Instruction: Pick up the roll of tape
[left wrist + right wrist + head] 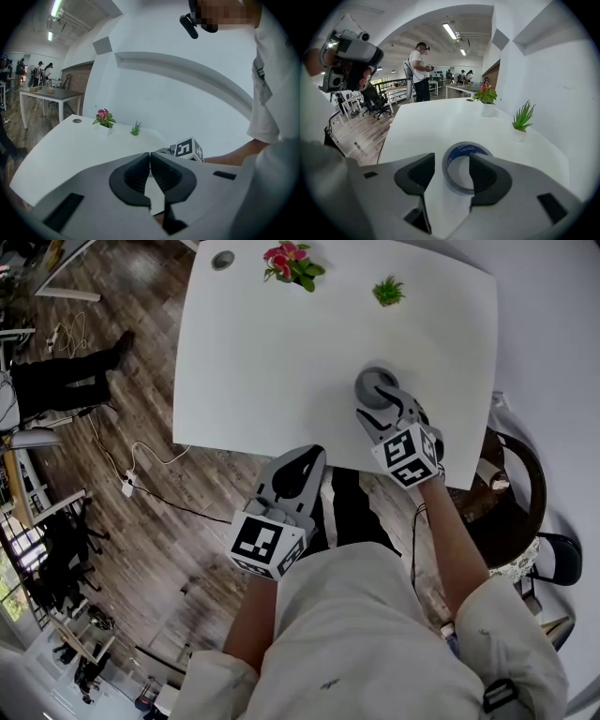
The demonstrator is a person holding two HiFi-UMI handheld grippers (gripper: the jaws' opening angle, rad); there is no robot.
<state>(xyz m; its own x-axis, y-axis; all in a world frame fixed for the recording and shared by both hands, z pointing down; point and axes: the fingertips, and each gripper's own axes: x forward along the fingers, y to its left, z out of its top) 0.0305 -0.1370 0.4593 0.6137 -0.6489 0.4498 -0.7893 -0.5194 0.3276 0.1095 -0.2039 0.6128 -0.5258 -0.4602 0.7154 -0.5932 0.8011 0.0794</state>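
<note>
Closest in, the left gripper hangs off the table's near edge, jaws pressed together on nothing. Beyond it, the right gripper spreads wide around the roll of tape, which lies flat on the tabletop. Two small plants stand farthest back.

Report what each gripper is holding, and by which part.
Nothing is held. The right gripper is open astride the wall of the tape roll, not clamped; the left gripper is shut, empty.

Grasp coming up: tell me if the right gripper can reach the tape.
Probably yes: the right gripper is open, the wall of the tape sits between its jaws, and nothing blocks it.
</note>
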